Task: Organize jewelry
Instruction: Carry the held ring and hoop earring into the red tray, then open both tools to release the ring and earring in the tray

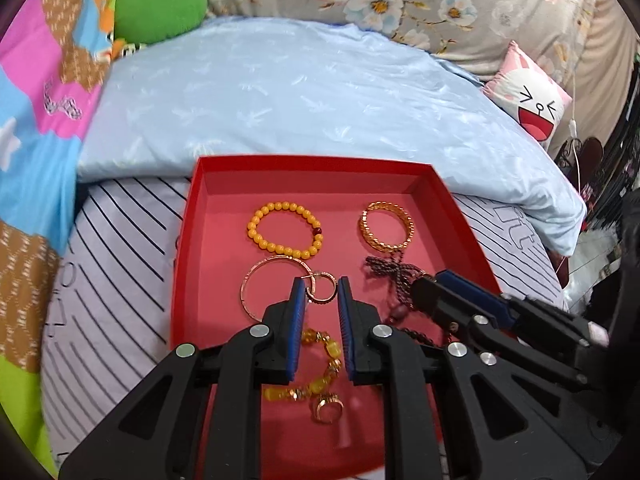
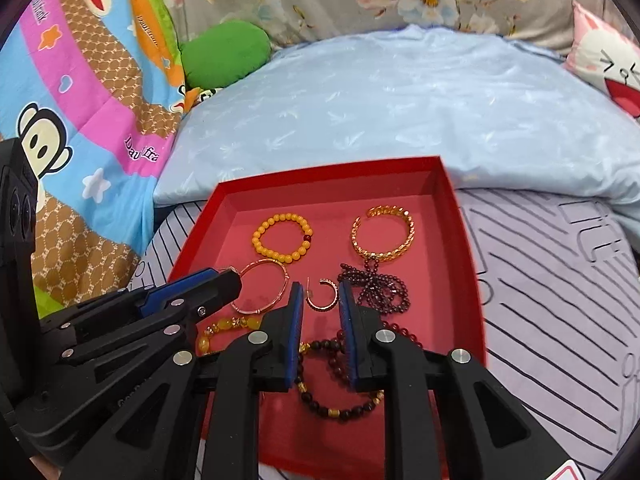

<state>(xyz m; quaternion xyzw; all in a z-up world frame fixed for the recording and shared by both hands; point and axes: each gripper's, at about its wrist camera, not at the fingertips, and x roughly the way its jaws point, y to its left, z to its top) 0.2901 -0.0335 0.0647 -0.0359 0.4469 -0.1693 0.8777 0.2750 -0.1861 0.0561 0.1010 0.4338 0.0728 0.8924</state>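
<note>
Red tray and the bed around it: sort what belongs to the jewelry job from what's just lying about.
Job:
red tray
yellow bead bracelet
gold cuff bangle
thin rose-gold bangle
small hoop earring
dark bead necklace

Lying about:
blue pillow
green plush
cat cushion
cartoon quilt

Jewelry point(image 2: 280, 240) in red box point(image 2: 460, 232)

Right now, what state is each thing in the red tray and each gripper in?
red tray: open, no lid, on the bed.
yellow bead bracelet: flat, closed loop.
gold cuff bangle: flat, gap in its ring.
thin rose-gold bangle: flat.
small hoop earring: loose, ungripped.
dark bead necklace: bunched, tangled.
left gripper: fingers slightly apart, holding nothing.
right gripper: fingers slightly apart, holding nothing.
</note>
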